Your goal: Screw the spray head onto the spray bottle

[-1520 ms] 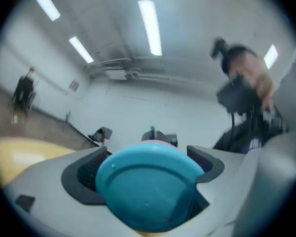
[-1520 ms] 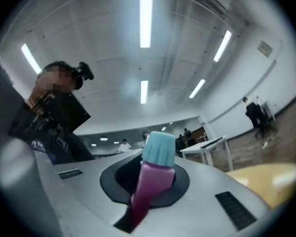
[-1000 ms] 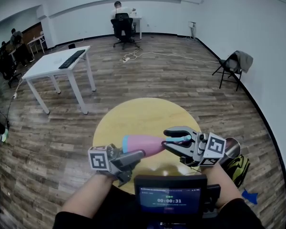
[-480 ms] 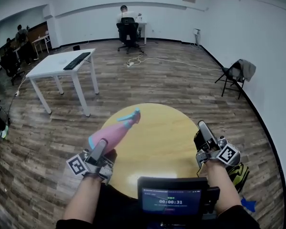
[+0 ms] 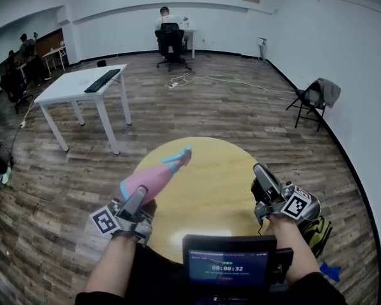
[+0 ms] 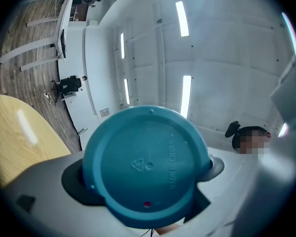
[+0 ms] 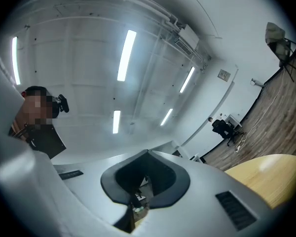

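Note:
A pink spray bottle (image 5: 149, 179) with its teal spray head (image 5: 178, 155) on the neck slants up and away over the left part of the round yellow table (image 5: 209, 189). My left gripper (image 5: 138, 199) is shut on the bottle's lower end. In the left gripper view the teal bottle base (image 6: 147, 166) fills the space between the grey jaws. My right gripper (image 5: 261, 178) hovers over the table's right edge, apart from the bottle. Its jaws are shut with nothing between them, which the right gripper (image 7: 144, 180) view confirms.
A white desk (image 5: 73, 88) with a keyboard stands at the back left. A folding chair (image 5: 312, 94) with a jacket is by the right wall. A person sits on an office chair (image 5: 170, 40) at the far wall. A yellow-black bag (image 5: 317, 226) lies beside the table.
One second ago both grippers met at the table's front, the right one around the spray head. The right gripper let go, drew off right and shut; the left swung the bottle leftward.

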The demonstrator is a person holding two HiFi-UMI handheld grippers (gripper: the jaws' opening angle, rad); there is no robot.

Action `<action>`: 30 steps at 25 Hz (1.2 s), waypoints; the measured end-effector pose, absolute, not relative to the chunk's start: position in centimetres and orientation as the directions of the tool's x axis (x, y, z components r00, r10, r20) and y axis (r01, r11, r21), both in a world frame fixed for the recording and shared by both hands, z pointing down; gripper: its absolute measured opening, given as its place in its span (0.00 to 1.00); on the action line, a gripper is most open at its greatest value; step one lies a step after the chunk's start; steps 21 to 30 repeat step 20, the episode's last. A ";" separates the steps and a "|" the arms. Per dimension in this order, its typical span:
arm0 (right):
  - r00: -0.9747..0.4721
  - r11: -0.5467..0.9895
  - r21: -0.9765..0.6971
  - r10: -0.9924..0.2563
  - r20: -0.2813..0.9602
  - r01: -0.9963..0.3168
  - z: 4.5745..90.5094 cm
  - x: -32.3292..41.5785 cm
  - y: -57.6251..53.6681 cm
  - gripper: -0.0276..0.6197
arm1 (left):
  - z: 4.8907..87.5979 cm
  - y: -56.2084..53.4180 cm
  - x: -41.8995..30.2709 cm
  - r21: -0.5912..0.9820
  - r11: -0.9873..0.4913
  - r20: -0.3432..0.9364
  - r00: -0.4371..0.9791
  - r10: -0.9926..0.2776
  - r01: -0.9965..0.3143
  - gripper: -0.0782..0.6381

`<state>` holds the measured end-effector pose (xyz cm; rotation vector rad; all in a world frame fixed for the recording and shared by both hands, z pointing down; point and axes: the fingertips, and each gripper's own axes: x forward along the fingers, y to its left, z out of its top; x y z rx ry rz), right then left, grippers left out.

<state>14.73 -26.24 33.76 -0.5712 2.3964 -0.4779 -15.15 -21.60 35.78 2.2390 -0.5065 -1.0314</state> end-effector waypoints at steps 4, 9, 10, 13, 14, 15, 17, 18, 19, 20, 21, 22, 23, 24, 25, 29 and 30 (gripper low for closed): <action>-0.727 0.846 -0.445 -0.500 -0.470 -0.294 34.0 14.6 -26.0 0.06 | 35.7 -21.5 -15.1 0.667 -0.740 -0.543 0.622 -0.564 -0.088 0.85; -0.742 0.855 -0.437 -0.481 -0.467 -0.279 33.8 13.6 -25.7 0.06 | 35.6 -21.4 -14.9 0.669 -0.739 -0.544 0.623 -0.562 -0.083 0.85; -0.744 0.855 -0.437 -0.481 -0.465 -0.280 33.8 13.5 -25.7 0.06 | 35.7 -21.4 -14.9 0.669 -0.739 -0.543 0.624 -0.562 -0.084 0.85; -0.747 0.856 -0.430 -0.481 -0.458 -0.288 34.0 13.5 -25.8 0.06 | 35.7 -21.5 -14.9 0.669 -0.739 -0.544 0.623 -0.561 -0.081 0.85; -0.748 0.856 -0.425 -0.484 -0.454 -0.296 34.0 13.6 -25.8 0.06 | 35.7 -21.5 -15.0 0.669 -0.739 -0.546 0.623 -0.560 -0.079 0.85; -0.748 0.855 -0.422 -0.486 -0.452 -0.301 34.1 13.6 -25.8 0.06 | 35.7 -21.4 -15.0 0.668 -0.740 -0.546 0.623 -0.559 -0.078 0.85; -0.749 0.857 -0.426 -0.480 -0.457 -0.289 34.0 13.4 -25.7 0.06 | 35.7 -21.3 -14.9 0.667 -0.741 -0.546 0.626 -0.557 -0.077 0.85; -0.750 0.858 -0.427 -0.478 -0.458 -0.286 34.0 13.4 -25.7 0.06 | 35.7 -21.3 -14.8 0.668 -0.741 -0.545 0.628 -0.556 -0.076 0.85; -0.751 0.858 -0.426 -0.478 -0.456 -0.288 34.0 13.4 -25.6 0.06 | 35.7 -21.2 -14.6 0.668 -0.740 -0.545 0.629 -0.555 -0.075 0.85; -0.752 0.858 -0.423 -0.479 -0.453 -0.292 34.1 13.5 -25.7 0.06 | 35.7 -21.2 -14.5 0.669 -0.740 -0.544 0.630 -0.554 -0.074 0.85; -0.752 0.858 -0.423 -0.479 -0.453 -0.292 34.1 13.5 -25.7 0.06 | 35.7 -21.2 -14.5 0.669 -0.740 -0.544 0.630 -0.554 -0.074 0.85; -0.752 0.858 -0.423 -0.479 -0.453 -0.292 34.1 13.5 -25.7 0.06 | 35.7 -21.2 -14.5 0.669 -0.740 -0.544 0.630 -0.554 -0.074 0.85; -0.752 0.858 -0.423 -0.479 -0.453 -0.292 34.1 13.5 -25.7 0.06 | 35.7 -21.2 -14.5 0.669 -0.740 -0.544 0.630 -0.554 -0.074 0.85; -0.752 0.858 -0.423 -0.479 -0.453 -0.292 34.1 13.5 -25.7 0.06 | 35.7 -21.2 -14.5 0.669 -0.740 -0.544 0.630 -0.554 -0.074 0.85; -0.752 0.858 -0.423 -0.479 -0.453 -0.292 34.1 13.5 -25.7 0.06 | 35.7 -21.2 -14.5 0.669 -0.740 -0.544 0.630 -0.554 -0.074 0.85; -0.752 0.858 -0.423 -0.479 -0.453 -0.292 34.1 13.5 -25.7 0.06 | 35.7 -21.2 -14.5 0.669 -0.740 -0.544 0.630 -0.554 -0.074 0.85; -0.752 0.858 -0.423 -0.479 -0.453 -0.292 34.1 13.5 -25.7 0.06 | 35.7 -21.2 -14.5 0.669 -0.740 -0.544 0.630 -0.554 -0.074 0.85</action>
